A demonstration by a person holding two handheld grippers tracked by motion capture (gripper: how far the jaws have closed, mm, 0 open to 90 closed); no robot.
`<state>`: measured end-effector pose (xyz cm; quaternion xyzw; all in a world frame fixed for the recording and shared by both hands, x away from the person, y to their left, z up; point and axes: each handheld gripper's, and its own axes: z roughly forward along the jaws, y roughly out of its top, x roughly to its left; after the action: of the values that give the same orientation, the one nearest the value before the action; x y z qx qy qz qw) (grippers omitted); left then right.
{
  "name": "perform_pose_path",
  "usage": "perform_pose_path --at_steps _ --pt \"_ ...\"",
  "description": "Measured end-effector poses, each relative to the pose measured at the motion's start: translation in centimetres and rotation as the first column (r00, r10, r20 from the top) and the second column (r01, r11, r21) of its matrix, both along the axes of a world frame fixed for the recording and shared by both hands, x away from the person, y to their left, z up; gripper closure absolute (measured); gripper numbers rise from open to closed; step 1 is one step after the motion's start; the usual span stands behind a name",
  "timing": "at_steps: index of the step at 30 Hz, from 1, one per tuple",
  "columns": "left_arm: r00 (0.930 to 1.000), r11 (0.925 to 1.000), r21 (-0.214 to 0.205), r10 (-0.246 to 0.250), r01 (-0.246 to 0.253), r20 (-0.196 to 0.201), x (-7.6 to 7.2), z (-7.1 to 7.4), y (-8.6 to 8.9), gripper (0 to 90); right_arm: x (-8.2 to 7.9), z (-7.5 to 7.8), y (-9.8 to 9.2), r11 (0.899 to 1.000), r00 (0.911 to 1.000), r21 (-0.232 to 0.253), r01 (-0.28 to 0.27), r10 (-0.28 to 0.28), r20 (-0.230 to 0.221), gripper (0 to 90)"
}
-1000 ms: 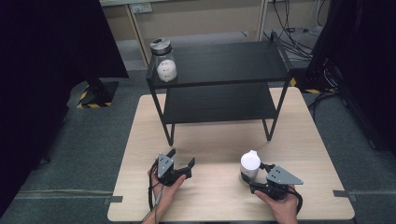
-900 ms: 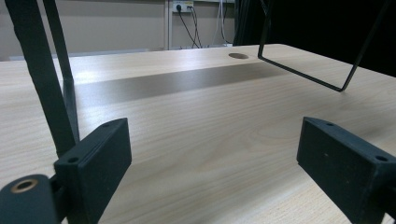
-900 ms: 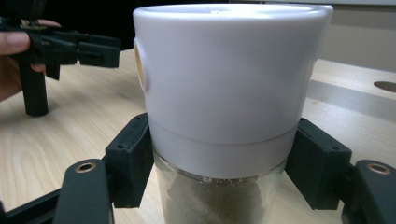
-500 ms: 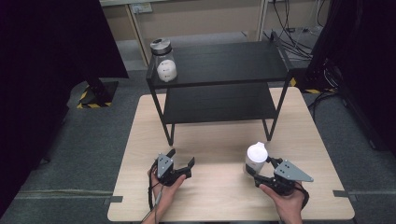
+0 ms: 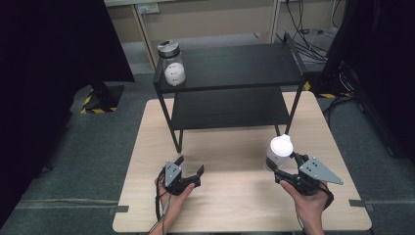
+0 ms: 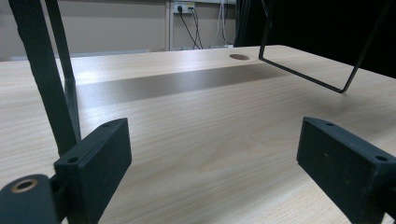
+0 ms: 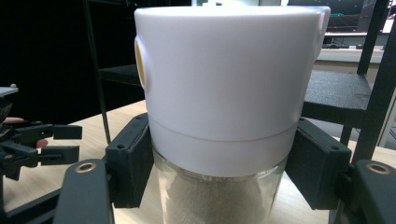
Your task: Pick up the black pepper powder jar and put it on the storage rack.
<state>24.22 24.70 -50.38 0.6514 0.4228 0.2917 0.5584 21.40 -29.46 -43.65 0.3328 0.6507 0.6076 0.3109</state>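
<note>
The right tongs (image 5: 283,169) squeeze the white-lidded jar (image 5: 280,152) below its lid so it can't slip; left tongs (image 5: 188,169) wait wide open at 7 o'clock on the worktop (image 5: 235,205).

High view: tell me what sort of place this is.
Probably a lab or test room set up for recording, not a home: a bare wooden table bearing a black metal shelf, hazard-striped tape on grey carpet, and cables by the wall.

Even overhead light on the pale wooden table (image 5: 235,205), soft sheen across its grain, dark surroundings beyond it, white-lidded glass jar (image 7: 224,107) close-up slightly soft
</note>
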Motion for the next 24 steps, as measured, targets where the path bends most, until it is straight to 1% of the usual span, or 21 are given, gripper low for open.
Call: perform_pose_path --at_steps 6,10,15,24 --pt "1.0000 1.0000 -0.002 0.000 0.000 -0.002 0.0 0.0 0.0 9.3 0.3 0.4 0.7 1.000 1.0000 0.004 0.002 -0.002 0.007 30.7" --pt "1.0000 1.0000 0.001 0.000 0.000 0.001 0.0 0.0 0.0 9.3 0.6 0.8 1.1 1.000 0.9998 0.019 0.004 -0.004 0.021 30.7" --pt "1.0000 1.0000 0.002 0.000 0.000 0.002 0.0 0.0 0.0 9.3 1.0 1.5 1.7 0.999 0.9990 0.034 0.009 -0.010 0.044 30.7" --pt "1.0000 1.0000 0.003 0.002 -0.002 0.002 0.0 0.0 -0.1 9.3 1.4 3.0 2.3 0.998 0.9966 0.052 0.034 -0.038 0.073 30.7"
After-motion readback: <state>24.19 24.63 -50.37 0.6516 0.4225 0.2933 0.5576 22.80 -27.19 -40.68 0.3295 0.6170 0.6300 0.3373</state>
